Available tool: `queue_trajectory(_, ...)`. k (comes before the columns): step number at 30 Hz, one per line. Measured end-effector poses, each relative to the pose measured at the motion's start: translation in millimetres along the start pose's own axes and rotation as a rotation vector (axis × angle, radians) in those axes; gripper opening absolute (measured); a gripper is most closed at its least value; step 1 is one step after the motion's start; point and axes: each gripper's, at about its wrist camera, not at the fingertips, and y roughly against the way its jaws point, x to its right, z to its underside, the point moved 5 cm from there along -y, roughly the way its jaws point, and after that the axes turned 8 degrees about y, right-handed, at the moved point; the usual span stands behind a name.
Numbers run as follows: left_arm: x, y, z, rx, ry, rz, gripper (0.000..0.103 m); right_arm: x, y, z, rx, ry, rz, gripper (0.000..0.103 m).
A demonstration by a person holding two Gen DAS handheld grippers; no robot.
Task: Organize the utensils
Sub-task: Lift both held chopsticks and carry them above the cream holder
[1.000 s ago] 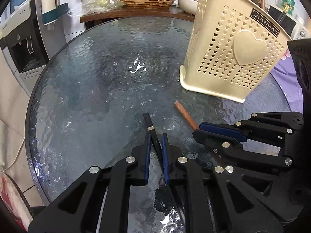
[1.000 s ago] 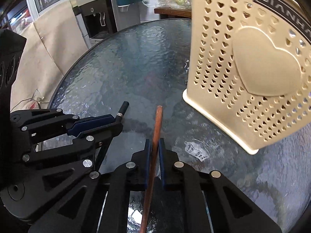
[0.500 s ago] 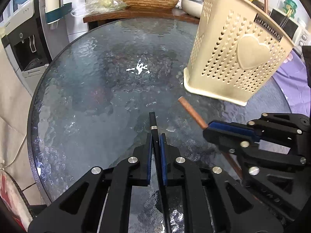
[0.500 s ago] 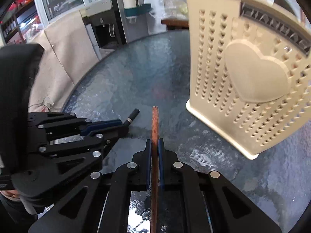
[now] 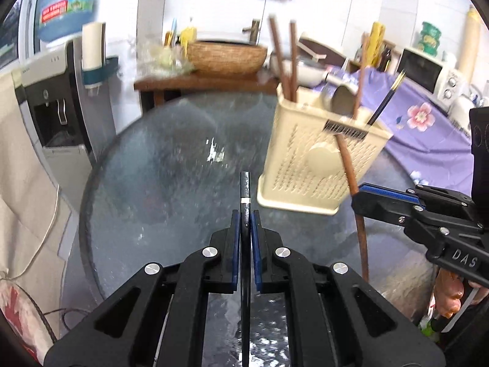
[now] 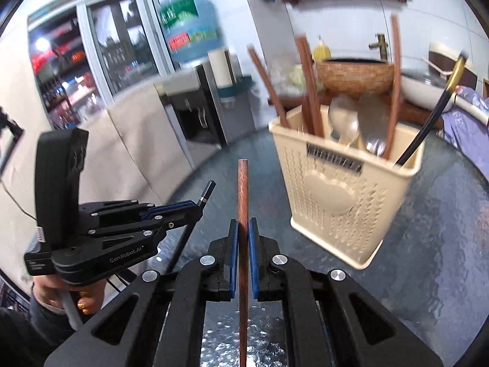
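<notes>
My left gripper (image 5: 244, 215) is shut on a black chopstick (image 5: 245, 188) with a silver band, lifted above the glass table (image 5: 159, 183). It shows at the left of the right wrist view (image 6: 195, 209). My right gripper (image 6: 243, 224) is shut on a brown wooden chopstick (image 6: 243, 189), also lifted; it shows at the right of the left wrist view (image 5: 363, 194). The cream perforated utensil basket (image 5: 318, 159), also in the right wrist view (image 6: 345, 192), stands on the table ahead. It holds brown chopsticks (image 6: 308, 91), spoons (image 6: 345, 122) and a black chopstick (image 6: 428, 128).
A water dispenser (image 5: 58, 107) stands left of the table. A wooden side table with a woven basket (image 5: 226, 56) is behind. A purple floral cloth (image 5: 428, 122) and a microwave (image 5: 428, 70) are at the right.
Both grippers have risen and tilted up from the tabletop, each carrying its chopstick. The basket's open top and its contents have come into view.
</notes>
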Motion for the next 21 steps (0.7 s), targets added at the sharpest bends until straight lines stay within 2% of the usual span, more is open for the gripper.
queue_trajectory(6,18,33,-14,0.065,-0.029,0.053,0.008,2,41,-11,0.069,0.022,-0.023,0.006)
queue_trajectory(15,37,62,-27,0.109,-0.050,0.125,0.008,-5,63,-29,0.121,0.062,-0.024,0.006)
queue_trajectory(21,49,79,-55,0.167,-0.076,0.146,0.007,-11,73,-52,0.152,0.111,0.000,0.006)
